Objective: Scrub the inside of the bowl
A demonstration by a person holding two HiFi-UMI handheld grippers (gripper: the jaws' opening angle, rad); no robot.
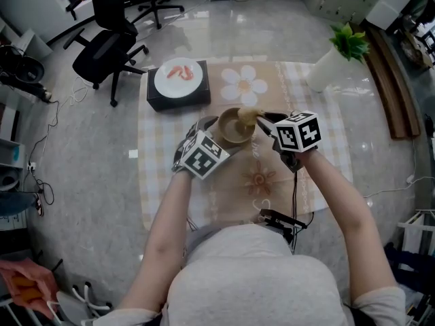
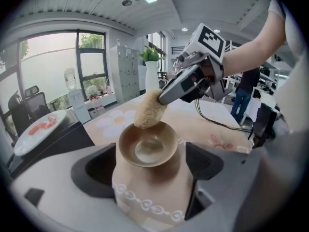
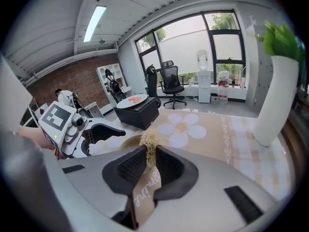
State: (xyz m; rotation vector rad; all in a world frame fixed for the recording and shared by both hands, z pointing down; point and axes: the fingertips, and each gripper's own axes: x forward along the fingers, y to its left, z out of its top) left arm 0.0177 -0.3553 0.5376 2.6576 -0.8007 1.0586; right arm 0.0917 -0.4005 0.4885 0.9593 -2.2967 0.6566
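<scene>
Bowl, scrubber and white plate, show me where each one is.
bowl [image 2: 147,151], left gripper view, on its inner bottom.
scrubber [image 2: 148,111], left gripper view, on its middle.
plate [image 1: 178,89], head view, on a bare white part near the food.

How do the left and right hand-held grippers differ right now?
The left hand-held gripper has its jaws apart and holds nothing; the right hand-held gripper is shut on a tan scrubber. The left only faces the brown bowl; the right holds its scrubber at the bowl's rim. Both are close to the bowl.
</scene>
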